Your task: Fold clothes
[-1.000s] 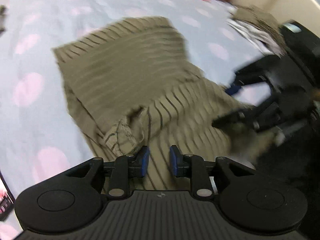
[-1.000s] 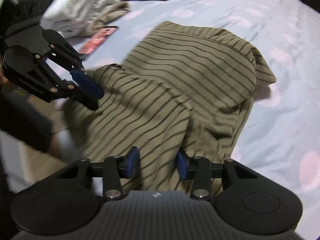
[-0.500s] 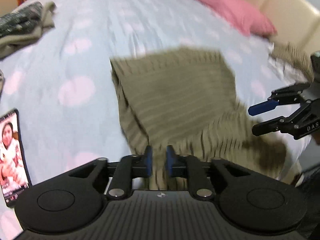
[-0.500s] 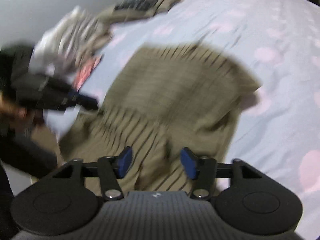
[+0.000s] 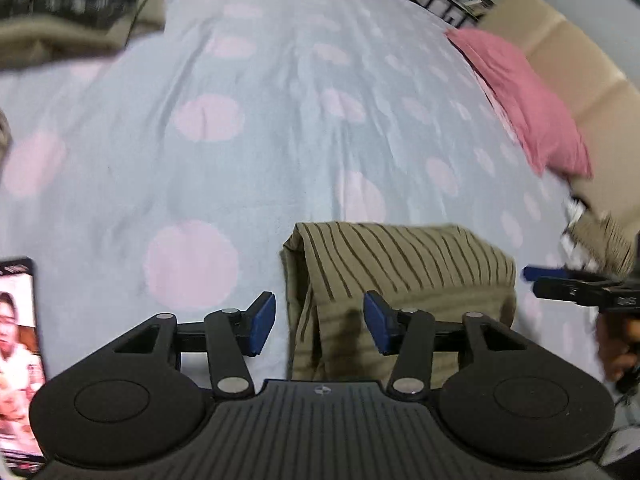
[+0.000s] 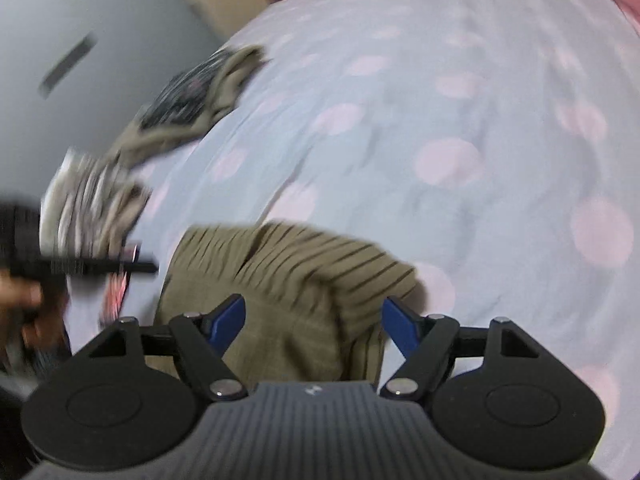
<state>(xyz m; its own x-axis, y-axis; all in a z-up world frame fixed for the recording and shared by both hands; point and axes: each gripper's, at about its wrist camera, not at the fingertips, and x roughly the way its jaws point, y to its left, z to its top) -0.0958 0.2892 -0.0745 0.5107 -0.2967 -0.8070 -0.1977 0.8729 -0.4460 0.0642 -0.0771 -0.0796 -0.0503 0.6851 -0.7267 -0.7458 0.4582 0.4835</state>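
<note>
We saw the folded striped shirt (image 5: 404, 276) lying on the bed (image 5: 280, 128) near its front edge, long axis crosswise. It lay just ahead of the left gripper (image 5: 320, 322) and right gripper (image 6: 314, 326), about equally near to both. Both jaws were opening, holding nothing. A second earlier the shirt was spread wider, less folded.

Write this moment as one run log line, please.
striped shirt: folded on bed | left gripper: opening, nothing gripped | right gripper: opening, nothing gripped
</note>
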